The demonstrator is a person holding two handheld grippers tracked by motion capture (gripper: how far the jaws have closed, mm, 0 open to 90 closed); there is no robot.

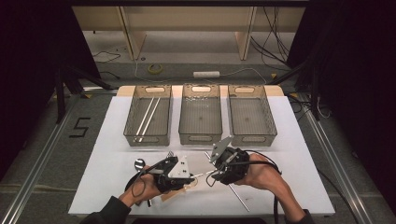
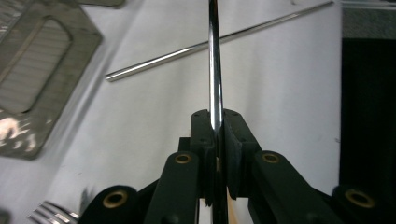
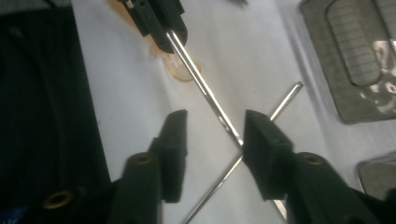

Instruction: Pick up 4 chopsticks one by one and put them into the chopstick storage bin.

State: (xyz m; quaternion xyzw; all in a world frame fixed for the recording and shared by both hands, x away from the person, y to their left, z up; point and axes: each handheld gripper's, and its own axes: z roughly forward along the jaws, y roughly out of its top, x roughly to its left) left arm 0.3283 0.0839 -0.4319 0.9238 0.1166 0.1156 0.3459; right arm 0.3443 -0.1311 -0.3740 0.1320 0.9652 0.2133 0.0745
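Observation:
My left gripper (image 1: 193,176) (image 2: 218,126) is shut on a thin shiny metal rod (image 1: 201,175) (image 2: 215,65), which sticks straight out from its pads. The rod's other end runs between the jaws of my right gripper (image 1: 212,176) (image 3: 215,135), which stand open; it passes close to one jaw. In the right gripper view the left gripper (image 3: 159,23) clamps the held rod (image 3: 196,77) at the top. A second rod (image 1: 238,195) (image 2: 154,60) (image 3: 285,100) lies flat on the white table, crossing under the held one.
Three grey mesh baskets stand in a row at the back: the left basket (image 1: 128,126) holds two rods (image 1: 149,116), then the middle basket (image 1: 201,137) and the right basket (image 1: 271,126). A spoon (image 1: 139,163) and a wooden utensil (image 1: 175,193) lie by my left hand.

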